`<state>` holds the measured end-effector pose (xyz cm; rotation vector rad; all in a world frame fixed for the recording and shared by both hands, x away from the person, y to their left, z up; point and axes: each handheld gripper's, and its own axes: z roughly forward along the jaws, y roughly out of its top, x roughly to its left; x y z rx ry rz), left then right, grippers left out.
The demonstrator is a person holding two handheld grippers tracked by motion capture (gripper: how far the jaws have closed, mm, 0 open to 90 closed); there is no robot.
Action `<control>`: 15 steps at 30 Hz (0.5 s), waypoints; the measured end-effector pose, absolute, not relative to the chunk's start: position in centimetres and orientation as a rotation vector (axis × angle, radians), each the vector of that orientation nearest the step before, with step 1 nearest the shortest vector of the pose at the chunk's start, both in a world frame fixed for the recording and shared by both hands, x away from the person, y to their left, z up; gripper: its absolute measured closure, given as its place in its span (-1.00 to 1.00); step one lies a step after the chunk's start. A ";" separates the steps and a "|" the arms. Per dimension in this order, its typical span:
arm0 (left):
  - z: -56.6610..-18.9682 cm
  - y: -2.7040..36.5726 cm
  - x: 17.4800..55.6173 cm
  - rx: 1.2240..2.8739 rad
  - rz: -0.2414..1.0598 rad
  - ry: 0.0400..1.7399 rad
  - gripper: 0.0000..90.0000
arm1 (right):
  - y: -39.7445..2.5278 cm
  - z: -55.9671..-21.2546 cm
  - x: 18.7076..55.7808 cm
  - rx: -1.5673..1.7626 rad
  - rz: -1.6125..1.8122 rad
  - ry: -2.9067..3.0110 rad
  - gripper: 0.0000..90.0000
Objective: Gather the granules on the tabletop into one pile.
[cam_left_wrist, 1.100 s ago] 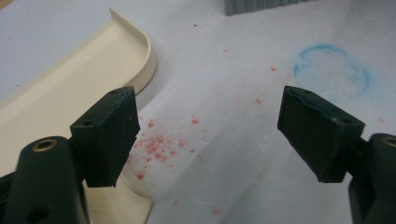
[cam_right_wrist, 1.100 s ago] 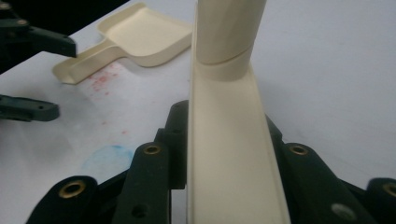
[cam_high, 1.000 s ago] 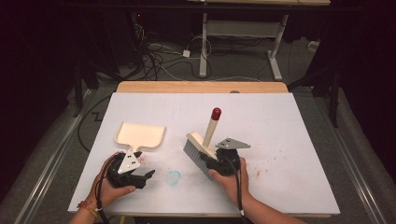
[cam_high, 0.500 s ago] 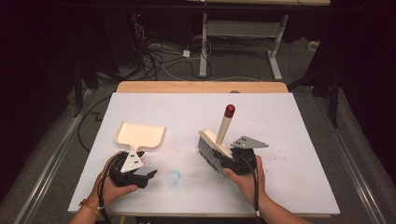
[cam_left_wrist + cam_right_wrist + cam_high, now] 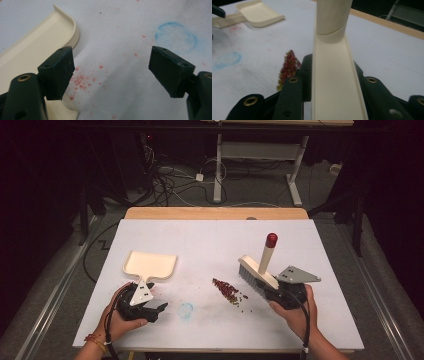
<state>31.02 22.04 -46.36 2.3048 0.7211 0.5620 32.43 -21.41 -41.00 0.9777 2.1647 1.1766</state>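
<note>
A cream dustpan [image 5: 150, 264] lies flat on the left of the white table, its handle toward the person. My left gripper [image 5: 158, 309] is just in front of that handle, open; nothing lies between its jaws, only stained table [image 5: 112, 60]. The dustpan's edge [image 5: 37, 47] runs behind its left jaw. My right gripper [image 5: 280, 292] is shut on a cream hand brush [image 5: 256, 271], whose red-tipped handle [image 5: 271, 240] stands up. In the right gripper view the brush's back [image 5: 334, 82] runs between the jaws. A small pile of red crumbs [image 5: 226, 290] lies left of the bristles.
A faint blue ring [image 5: 186, 310] is drawn on the table near the front, between the two hands. Pink stains [image 5: 82, 80] mark the surface by the dustpan. A wooden strip [image 5: 215, 213] edges the far side. Cables and desk legs are on the floor beyond.
My right gripper has carried the brush to the right, and a pile of red crumbs now shows to the left of the bristles. The left gripper and dustpan have stayed put.
</note>
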 end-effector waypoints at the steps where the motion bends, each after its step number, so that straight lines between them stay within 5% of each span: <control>1: -46.4 22.0 31.0 2.307 0.563 0.722 -0.56 | -21.9 -41.2 32.4 0.978 1.162 2.154 0.51; 15: -46.5 21.8 31.0 2.319 0.567 0.709 -0.56 | -20.2 -44.4 33.3 0.960 1.036 2.132 0.51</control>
